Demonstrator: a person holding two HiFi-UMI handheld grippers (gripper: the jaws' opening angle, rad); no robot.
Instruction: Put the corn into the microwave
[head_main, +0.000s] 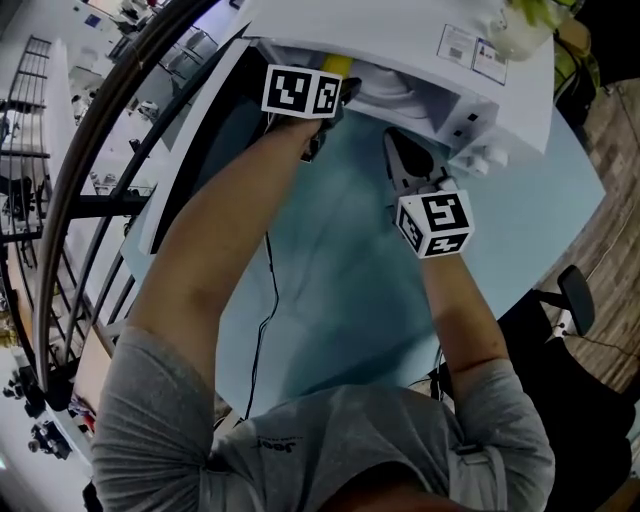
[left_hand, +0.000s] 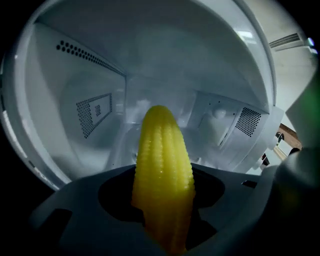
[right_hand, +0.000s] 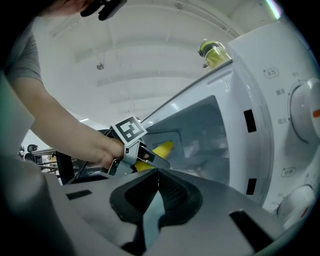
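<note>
The left gripper (right_hand: 152, 159) has its jaws clamped on the corn (left_hand: 162, 170). They grip the thicker lower part of the cob, so the tapered tip points forward into the open microwave (left_hand: 100, 75). In the left gripper view the white cavity fills the frame with the tip just inside its mouth. The corn hangs in the air, not yet on the cavity floor.

The right gripper (right_hand: 158, 171) hangs over the teal counter (head_main: 330, 260), just before the microwave's control panel. Its 2 jaws are together with nothing between them.

The cob looks stiff and fairly light. Its rows of kernels give the pads some bite, though the glossy surface could let it slide. The present hold near the thick end seems sound, since a grip nearer the narrow tip would tend to squeeze it out. Being round, the cob will likely roll once let go. It should be laid low on the cavity floor and well inside before the jaws part.
</note>
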